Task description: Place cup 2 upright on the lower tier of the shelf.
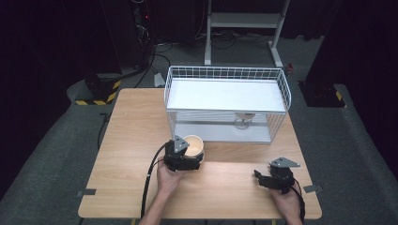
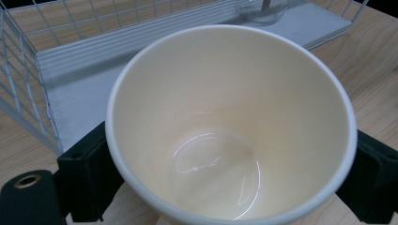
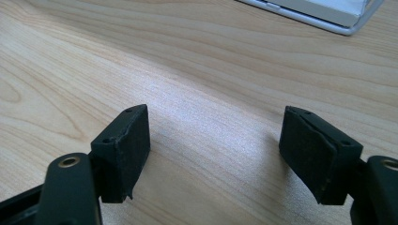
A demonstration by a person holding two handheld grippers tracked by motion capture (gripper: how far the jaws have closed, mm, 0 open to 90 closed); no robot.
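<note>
Near the middle of the counter (image 1: 131, 154), just in front of the rack (image 1: 225, 75), the left gripper (image 1: 184, 159) is clamped on a cup (image 1: 193, 146). Its jaws press the cup's wall from both sides just under the rim, as the left gripper view shows, where the cup (image 2: 230, 126) stands mouth up and empty, with a glossy bottom. Gripping the sides below the rim keeps the mouth free and the cup upright, which would suit carrying it and setting it down on its base. Whether the base rests on the counter or hangs slightly above it I cannot tell.

The rack is a white wire frame with two white shelves, standing at the far right part of the counter. On its lower shelf (image 1: 211, 132), toward the right, stands a clear glass (image 1: 242, 121) with a stem. The cup faces that lower shelf (image 2: 84, 101) from close by, so my guess is that it is meant to go in beside the glass; the open front would let it slide in level.

By the near right corner, the right gripper (image 1: 265, 180) rests low over bare wood, jaws apart with nothing between them. It sits well apart from the cup and the rack, likely parked out of the way while the left hand (image 1: 168, 178) works.
</note>
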